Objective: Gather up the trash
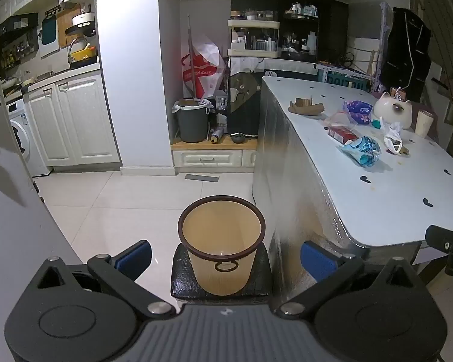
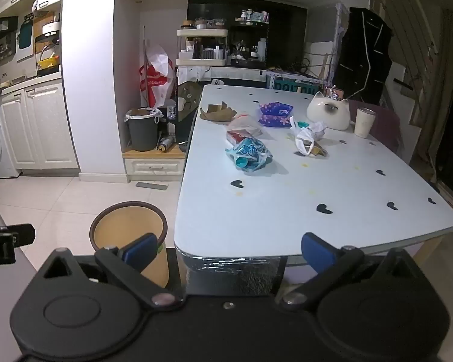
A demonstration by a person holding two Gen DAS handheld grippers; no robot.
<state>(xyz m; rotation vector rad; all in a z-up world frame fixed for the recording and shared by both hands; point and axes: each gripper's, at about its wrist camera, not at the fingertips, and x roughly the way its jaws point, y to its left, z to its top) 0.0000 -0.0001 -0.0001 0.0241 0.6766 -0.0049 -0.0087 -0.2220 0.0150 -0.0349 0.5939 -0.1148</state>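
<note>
1. Both tools, the left tool [image 1: 225, 255] and the right tool [image 2: 228, 249], were seen spread wide, empty.
2. Trash, nearest the blue wrapper [image 2: 249, 154], lay mid-frame on the table [image 2: 287, 211]; the bin [image 1: 222, 241] stood lower centre.
3. The wrapper would best be approached first, low and level.

Left gripper [image 1: 226, 252] — jaws spread wide, nothing between the blue pads [image 1: 137, 253], tilted downward. My right gripper [image 2: 229, 250] matches: jaws at full spread, pads [image 2: 317, 252] bare, also angled down. In the left wrist view the right gripper's black edge shows at the far right; in the right wrist view the left one's shows at the far left — side by side, apart.
</note>
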